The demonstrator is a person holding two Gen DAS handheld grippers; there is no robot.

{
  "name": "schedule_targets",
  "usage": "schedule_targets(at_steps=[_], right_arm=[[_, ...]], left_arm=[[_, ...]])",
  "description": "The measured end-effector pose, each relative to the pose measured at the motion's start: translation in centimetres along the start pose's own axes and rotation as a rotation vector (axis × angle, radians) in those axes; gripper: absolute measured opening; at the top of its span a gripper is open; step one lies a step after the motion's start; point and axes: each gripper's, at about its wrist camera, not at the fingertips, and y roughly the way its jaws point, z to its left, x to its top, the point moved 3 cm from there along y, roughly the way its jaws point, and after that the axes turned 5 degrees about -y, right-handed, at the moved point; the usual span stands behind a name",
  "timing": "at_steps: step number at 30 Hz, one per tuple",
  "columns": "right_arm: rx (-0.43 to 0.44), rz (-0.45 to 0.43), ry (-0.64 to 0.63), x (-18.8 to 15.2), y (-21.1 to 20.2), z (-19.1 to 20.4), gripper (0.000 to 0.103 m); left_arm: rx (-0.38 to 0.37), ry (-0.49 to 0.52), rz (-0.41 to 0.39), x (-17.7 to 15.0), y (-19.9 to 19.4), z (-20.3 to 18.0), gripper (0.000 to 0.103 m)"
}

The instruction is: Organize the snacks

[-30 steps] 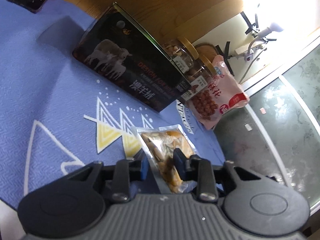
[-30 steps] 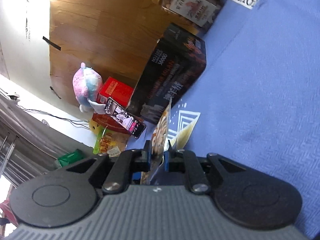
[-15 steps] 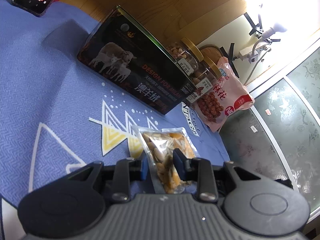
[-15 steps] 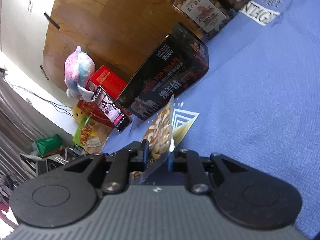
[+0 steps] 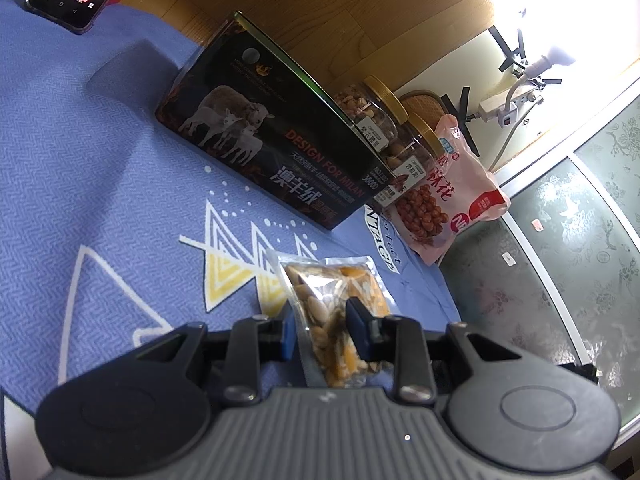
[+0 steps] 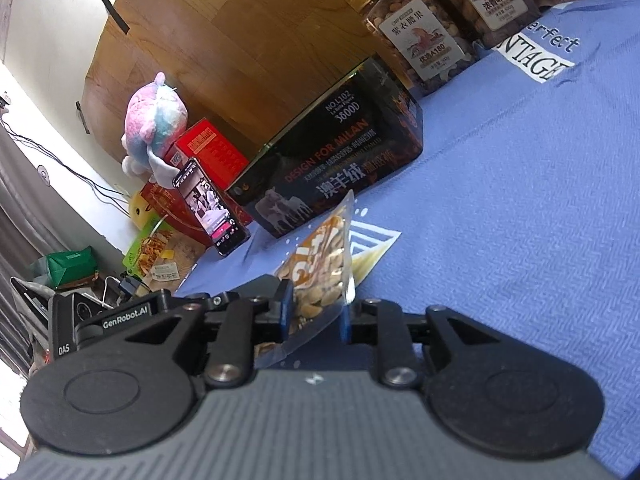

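A clear packet of mixed nuts (image 5: pixel 320 304) sticks out forward from my left gripper (image 5: pixel 320 328), which is shut on it just above the blue tablecloth (image 5: pixel 80 184). A second orange-toned packet edge (image 5: pixel 356 272) shows right behind it. In the right wrist view a nut packet (image 6: pixel 324 256) stands tilted between the pads of my right gripper (image 6: pixel 314 312). Its jaws are opening, and the packet only leans in the widened gap. I cannot tell whether both views show one packet. The left gripper's body (image 6: pixel 116 312) sits close beside the right one.
A black sheep-print box (image 5: pixel 280 152) lies on the cloth ahead. Two nut jars (image 6: pixel 416 32) and a pink peanut bag (image 5: pixel 452 196) stand past it. A phone (image 6: pixel 208 208), a red box (image 6: pixel 208 148) and a plush toy (image 6: pixel 154 120) sit at the far left edge.
The right gripper's pads have spread apart and the hand has rolled, so the packet now tilts instead of being pinched upright. The left gripper still holds its packet in place.
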Motion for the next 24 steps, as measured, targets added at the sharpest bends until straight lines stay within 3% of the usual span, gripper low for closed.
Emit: schedule_targets(at_steps=[24], right_arm=[[0.000, 0.007, -0.007, -0.07, 0.17, 0.08, 0.029]], left_arm=[[0.006, 0.006, 0.000, -0.03, 0.07, -0.09, 0.026]])
